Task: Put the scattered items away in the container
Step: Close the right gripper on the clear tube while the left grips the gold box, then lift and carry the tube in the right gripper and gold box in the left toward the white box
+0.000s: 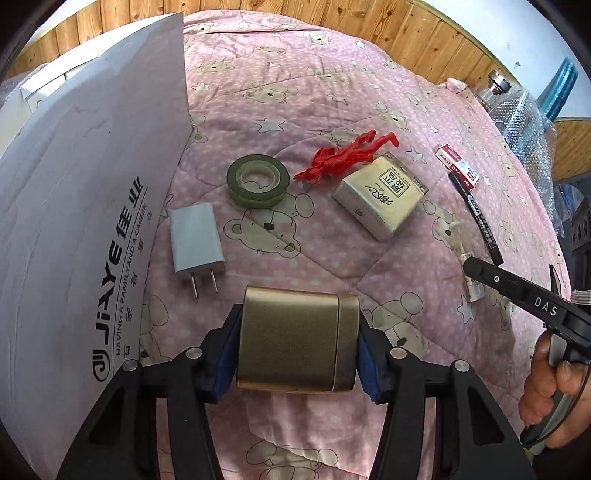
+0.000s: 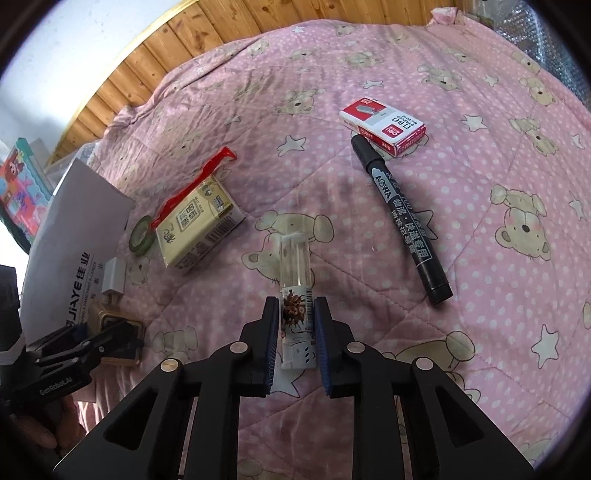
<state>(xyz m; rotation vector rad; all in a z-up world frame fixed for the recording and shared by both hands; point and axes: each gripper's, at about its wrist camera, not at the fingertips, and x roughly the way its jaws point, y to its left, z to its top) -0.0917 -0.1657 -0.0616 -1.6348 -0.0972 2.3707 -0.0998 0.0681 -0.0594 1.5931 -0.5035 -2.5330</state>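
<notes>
My left gripper (image 1: 297, 343) is shut on a gold tin (image 1: 291, 325), held low over the pink bear quilt (image 1: 295, 92) beside the white JIAYE box (image 1: 85, 177). My right gripper (image 2: 295, 332) stands open, with its pads close on either side of a clear tube (image 2: 294, 266) that lies on the quilt. Scattered on the quilt are a white charger plug (image 1: 195, 240), a green tape roll (image 1: 257, 180), a red plastic clip (image 1: 340, 158), a tissue pack (image 1: 380, 194), a black marker (image 2: 400, 218) and a red staple box (image 2: 382, 123).
The white box wall rises along the left and a wooden wall (image 1: 406, 29) runs behind the bed. Bubble wrap (image 1: 524, 122) and a glass jar (image 1: 496, 86) sit at the far right. A hand (image 1: 554, 384) holds the right gripper's handle.
</notes>
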